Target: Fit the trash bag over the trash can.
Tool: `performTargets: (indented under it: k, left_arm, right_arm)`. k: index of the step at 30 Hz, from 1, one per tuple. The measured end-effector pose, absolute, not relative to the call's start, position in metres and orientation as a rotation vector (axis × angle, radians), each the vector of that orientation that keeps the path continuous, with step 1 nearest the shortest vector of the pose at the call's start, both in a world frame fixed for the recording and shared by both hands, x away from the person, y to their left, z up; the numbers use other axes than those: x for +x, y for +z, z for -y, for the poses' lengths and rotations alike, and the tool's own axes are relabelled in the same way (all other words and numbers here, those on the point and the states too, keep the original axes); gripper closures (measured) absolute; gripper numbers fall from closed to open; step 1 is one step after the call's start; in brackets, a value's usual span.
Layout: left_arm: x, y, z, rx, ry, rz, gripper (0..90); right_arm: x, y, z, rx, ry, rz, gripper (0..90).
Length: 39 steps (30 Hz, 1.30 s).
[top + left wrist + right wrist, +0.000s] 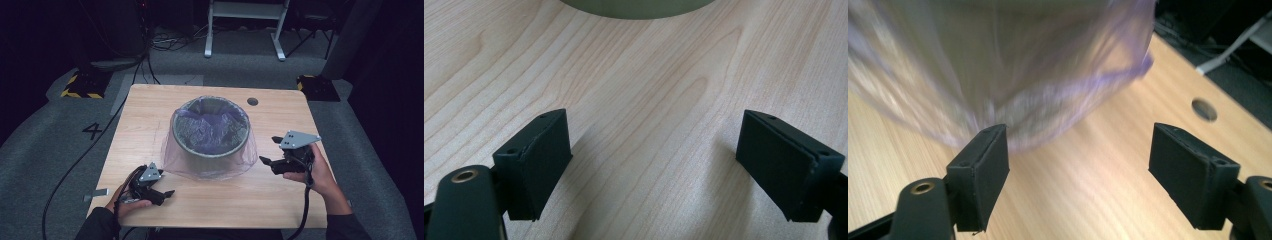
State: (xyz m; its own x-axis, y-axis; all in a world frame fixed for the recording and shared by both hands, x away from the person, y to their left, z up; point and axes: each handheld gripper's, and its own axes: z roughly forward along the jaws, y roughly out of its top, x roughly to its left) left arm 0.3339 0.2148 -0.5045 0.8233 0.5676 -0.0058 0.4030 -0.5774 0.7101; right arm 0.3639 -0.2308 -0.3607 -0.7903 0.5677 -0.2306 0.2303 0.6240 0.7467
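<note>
Bagged bin (210,132) mid-table; bare edges

readable text: I make out one mark, the digit "4" (92,130) | where: on the grey floor (45,150) left of the table (150,100) | nothing else legible

Light wooden table (280,200), a grey bin (210,150) under a seemingly purple liner (172,150) on it.

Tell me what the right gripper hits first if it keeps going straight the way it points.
Probably the purple bag draped down the bin's side: it hangs just ahead of the right gripper, whose jaws stand open with nothing between them. Depth is blurred, so contact distance is unclear.
</note>
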Motion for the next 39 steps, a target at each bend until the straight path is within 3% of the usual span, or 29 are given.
performTargets:
  k: [20,39]
  left_arm:
    - [0.334,-0.505,-0.214,2.26,0.283,-0.706,13.5]
    - [0.335,-0.505,-0.214,2.26,0.278,-0.702,13.6]
  right_arm:
    - [0.354,-0.466,0.267,0.778,0.804,-2.511,21.9]
    - [0.334,-0.503,0.314,1.041,1.048,-2.394,16.5]
